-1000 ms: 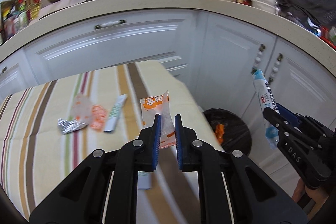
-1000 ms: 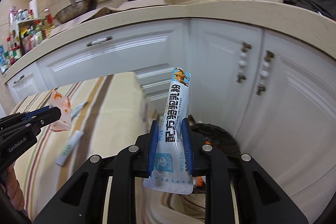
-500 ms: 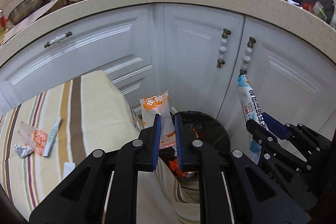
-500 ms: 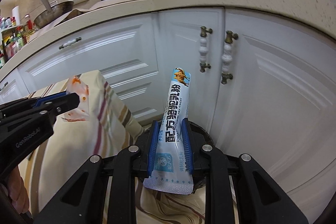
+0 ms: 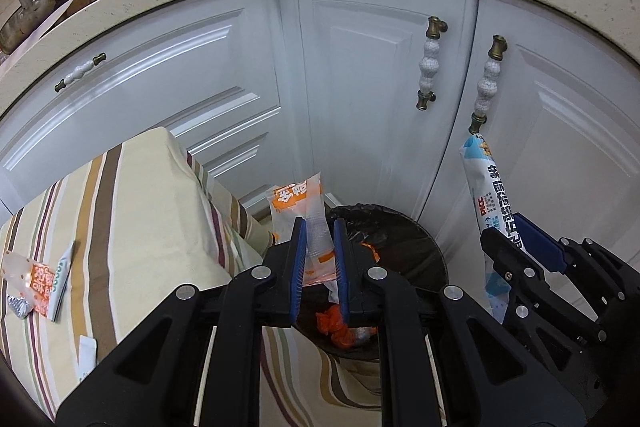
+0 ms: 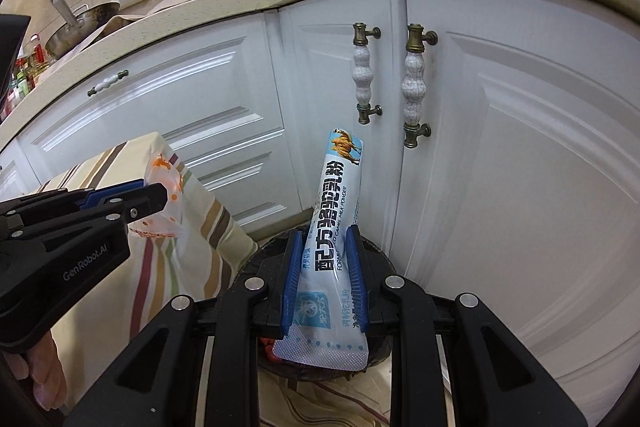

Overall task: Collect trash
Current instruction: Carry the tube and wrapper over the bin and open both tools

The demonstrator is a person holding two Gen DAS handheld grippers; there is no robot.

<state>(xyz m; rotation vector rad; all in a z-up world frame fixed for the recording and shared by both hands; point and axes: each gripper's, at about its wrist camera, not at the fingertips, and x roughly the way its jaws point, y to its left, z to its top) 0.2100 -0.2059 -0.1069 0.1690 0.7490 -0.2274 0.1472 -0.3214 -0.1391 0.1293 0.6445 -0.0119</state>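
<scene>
Fingers (image 5: pixel 320 247) pinching orange wrapper (image 5: pixel 298 199), other pair (image 6: pixel 323 255) pinching blue sachet (image 6: pixel 334 211), above bin (image 5: pixel 416 243).

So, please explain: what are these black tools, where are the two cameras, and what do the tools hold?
A person holds two hand-held grippers; each carries a camera looking along its fingers. The left gripper is shut on an orange-and-white wrapper. The right gripper is shut on a long blue-and-white milk powder sachet. Both are above a black trash bin beside white cabinets. More wrappers lie on the striped tablecloth.
</scene>
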